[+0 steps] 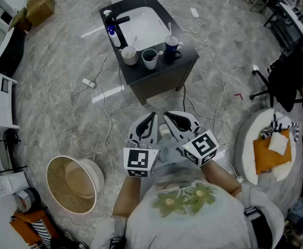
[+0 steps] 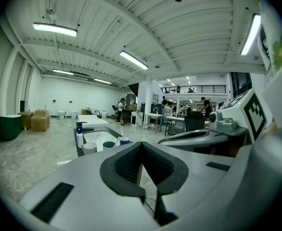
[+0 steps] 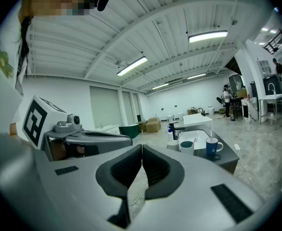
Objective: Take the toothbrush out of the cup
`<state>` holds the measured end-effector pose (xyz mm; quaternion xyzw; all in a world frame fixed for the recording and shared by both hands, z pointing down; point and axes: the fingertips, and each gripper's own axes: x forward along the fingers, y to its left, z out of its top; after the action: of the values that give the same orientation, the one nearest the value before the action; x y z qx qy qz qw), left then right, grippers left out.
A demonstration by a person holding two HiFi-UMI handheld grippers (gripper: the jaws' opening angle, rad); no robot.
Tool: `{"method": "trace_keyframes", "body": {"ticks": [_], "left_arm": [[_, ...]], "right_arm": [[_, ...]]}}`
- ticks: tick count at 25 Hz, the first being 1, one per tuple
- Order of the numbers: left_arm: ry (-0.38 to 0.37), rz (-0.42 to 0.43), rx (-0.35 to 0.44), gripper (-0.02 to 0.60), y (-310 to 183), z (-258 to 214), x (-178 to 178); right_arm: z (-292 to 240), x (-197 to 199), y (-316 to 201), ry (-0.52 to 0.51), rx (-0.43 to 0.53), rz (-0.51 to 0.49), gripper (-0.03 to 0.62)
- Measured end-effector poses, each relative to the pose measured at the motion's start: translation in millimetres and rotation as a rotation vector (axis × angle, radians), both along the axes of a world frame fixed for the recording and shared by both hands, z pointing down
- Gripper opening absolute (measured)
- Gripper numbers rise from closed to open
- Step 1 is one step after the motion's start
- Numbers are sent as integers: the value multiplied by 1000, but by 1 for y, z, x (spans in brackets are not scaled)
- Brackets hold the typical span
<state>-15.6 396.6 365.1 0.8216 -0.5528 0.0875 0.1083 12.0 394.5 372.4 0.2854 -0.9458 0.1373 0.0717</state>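
A black counter [image 1: 156, 71] with a white basin stands ahead of me on the floor. On it stand a beige cup [image 1: 128, 55], a white cup with a teal inside [image 1: 149, 58] and a blue mug [image 1: 171, 46]. A toothbrush [image 1: 169, 29] sticks up out of the blue mug, and another leans in the beige cup. Both grippers are held close to my chest, well short of the counter. My left gripper [image 1: 152, 116] [image 2: 141, 146] is shut with nothing in it. My right gripper [image 1: 168, 116] [image 3: 141, 150] is shut and empty too. The right gripper view shows the blue mug [image 3: 212, 147] further off.
A blue-capped bottle [image 1: 111, 32] and a black faucet [image 1: 119, 27] stand by the basin. White cables [image 1: 107, 113] trail over the floor around the counter. A wicker basket [image 1: 73, 183] lies at lower left, a round cushioned seat [image 1: 268, 149] at right, an office chair [image 1: 286, 77] beyond it.
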Motion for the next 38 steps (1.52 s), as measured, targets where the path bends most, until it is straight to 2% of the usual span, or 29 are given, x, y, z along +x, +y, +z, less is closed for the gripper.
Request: {"method": "trace_keyframes", "body": {"ticks": [11,19,23,30,35,38], "left_arm": [[-32,-13,-17,18,-90,8,-7],[-46,-77,9,18,-156,5,-17],[-34,-139,16,18,-175,6,-30],[-27,-205,-17,18,-204,7,-57],[-47,-222,-35,19,-235,14,-75],[-49,-206,-50,20,-258,22,-87]], "right_arm": [[3,2,-96,-6,28,-5,43],[4,7,-163,-5,55,-48,44],[3,4,-184,9,74,-80,44],[-3,-9,-220,9,63,-93,44],[2,-26,-243,-6,50,-111,45],[10,-38,-262,27,40,-104,46]]}}
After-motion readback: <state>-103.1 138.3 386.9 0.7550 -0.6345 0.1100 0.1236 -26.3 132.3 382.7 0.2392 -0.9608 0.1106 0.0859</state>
